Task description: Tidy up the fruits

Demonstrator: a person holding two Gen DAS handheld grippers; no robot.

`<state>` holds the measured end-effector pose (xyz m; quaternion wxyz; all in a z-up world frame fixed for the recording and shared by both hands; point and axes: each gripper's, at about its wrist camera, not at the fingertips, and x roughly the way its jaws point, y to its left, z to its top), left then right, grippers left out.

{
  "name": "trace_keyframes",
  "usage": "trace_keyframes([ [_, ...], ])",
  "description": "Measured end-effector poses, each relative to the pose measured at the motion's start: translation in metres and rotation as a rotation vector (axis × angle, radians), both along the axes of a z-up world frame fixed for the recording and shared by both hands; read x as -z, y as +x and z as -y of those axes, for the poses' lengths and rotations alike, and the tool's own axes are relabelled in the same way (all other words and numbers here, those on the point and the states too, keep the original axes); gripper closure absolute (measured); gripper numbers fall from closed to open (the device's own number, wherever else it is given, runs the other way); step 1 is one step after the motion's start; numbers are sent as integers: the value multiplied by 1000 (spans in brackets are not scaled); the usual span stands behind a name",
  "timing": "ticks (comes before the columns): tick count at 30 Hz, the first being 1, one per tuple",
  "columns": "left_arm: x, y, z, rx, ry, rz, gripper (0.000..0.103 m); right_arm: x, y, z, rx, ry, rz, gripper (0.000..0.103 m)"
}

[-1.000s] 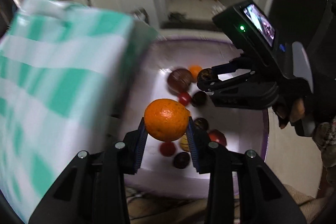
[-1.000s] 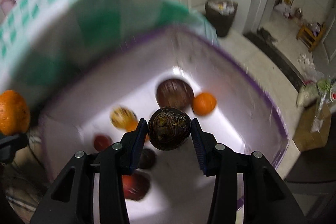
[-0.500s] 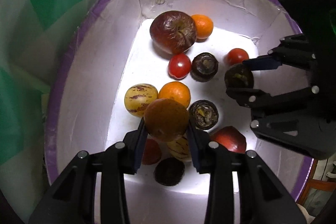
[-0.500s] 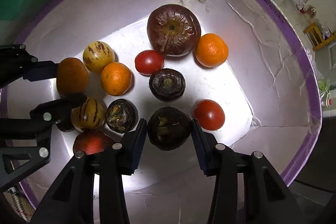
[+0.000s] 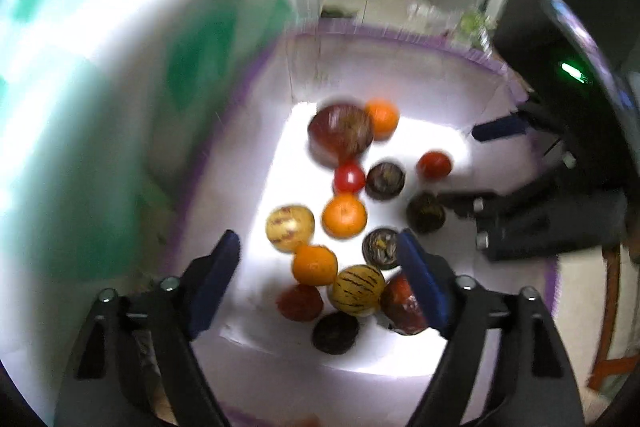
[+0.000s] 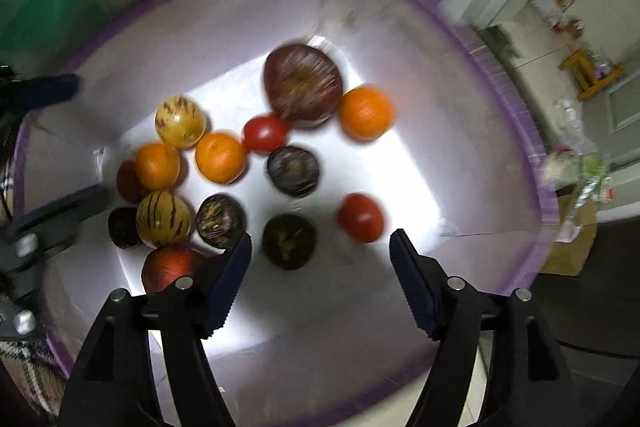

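Jaws of the left gripper (image 5: 320, 283) and right gripper (image 6: 320, 281) have just been opened wide; nothing is held. Round orange citrus fruit (image 5: 315, 265) and dark purple round fruit (image 6: 289, 241) are seen lying loose inside the purple-rimmed white fabric bin (image 6: 508, 99).

No readable text, label, brand, number or sign anywhere. Small screen on black right gripper (image 5: 496, 163) too blurred to read; both views motion-blurred.

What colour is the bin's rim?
Purple rim, clearest in the right wrist view.
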<state>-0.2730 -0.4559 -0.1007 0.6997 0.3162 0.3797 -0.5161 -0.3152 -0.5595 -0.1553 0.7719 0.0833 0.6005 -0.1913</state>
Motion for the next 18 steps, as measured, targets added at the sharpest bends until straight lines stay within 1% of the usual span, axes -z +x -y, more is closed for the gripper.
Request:
trace_keyframes([
  [1,-12,-4,-7,20,-31,19,17,-11,-4,2,7,-25,20,29],
  [3,-35,-14,-21,59,-105,54,7,-40,-12,3,41,-78,80,23],
  [4,-50,-17,-30,66,-159,93,3,-52,-15,5,61,-92,111,20],
  [5,-64,-21,-38,57,-202,142,1,-67,-20,4,89,-99,153,16],
  [6,-76,-26,-45,40,-242,201,1,-77,-25,3,115,-96,187,16],
  [7,-83,-29,-50,29,-255,230,1,-85,-28,0,152,-81,217,16],
  [8,-87,-30,-52,27,-252,236,1,-89,-29,-1,181,-71,224,16],
  [9,-89,-32,-53,34,-236,219,1,-90,-27,-3,216,-60,221,16],
  [11,-85,-33,-53,55,-196,160,1,-84,-27,-17,272,-45,201,16],
  [12,-78,-34,-53,61,-155,137,1,-80,-29,-19,285,-39,196,16],
  [15,-64,-39,-53,66,-77,136,1,-57,-30,-29,344,12,181,16],
  [17,-56,-42,-54,75,-37,122,1,-45,-29,-34,378,67,177,16],
  [18,-51,-42,-54,73,-26,125,1,-42,-29,-35,390,77,177,16],
])
